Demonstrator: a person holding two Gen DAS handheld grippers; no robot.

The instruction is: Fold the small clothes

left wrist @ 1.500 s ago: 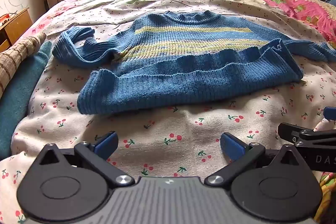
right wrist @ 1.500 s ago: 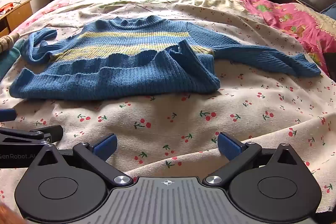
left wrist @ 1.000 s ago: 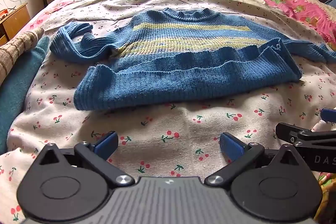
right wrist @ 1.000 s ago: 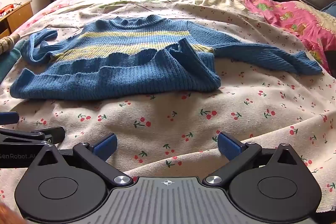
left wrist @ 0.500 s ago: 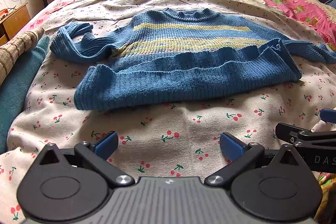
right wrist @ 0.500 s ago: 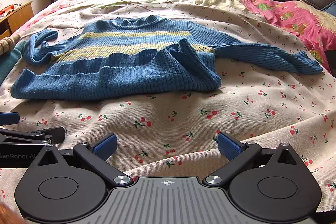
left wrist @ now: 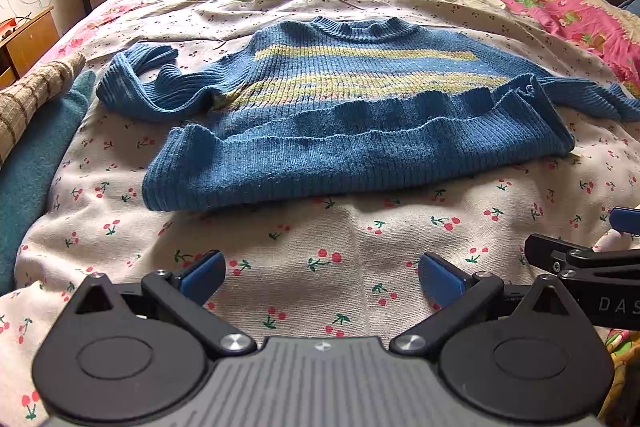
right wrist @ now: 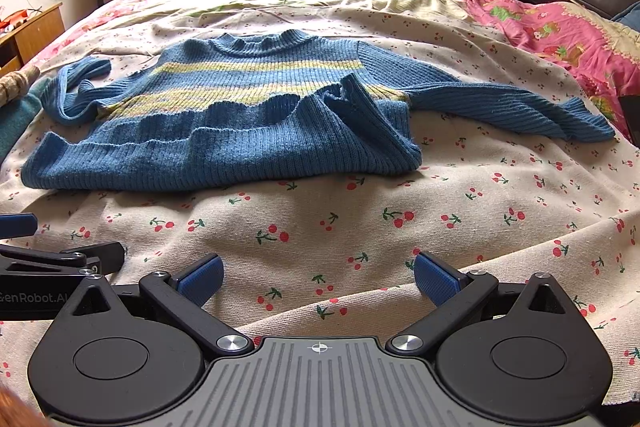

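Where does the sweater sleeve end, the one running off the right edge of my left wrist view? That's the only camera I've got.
Observer: In the right wrist view that sleeve lies stretched out along the cherry-print sheet. Its cuff ends close to the pink quilt; I can't tell whether they touch.
Operator: Is the right gripper holding anything? I only see its edge.
Observer: No. The right gripper is open, with only sheet between its fingers, and it sits short of the sweater hem.
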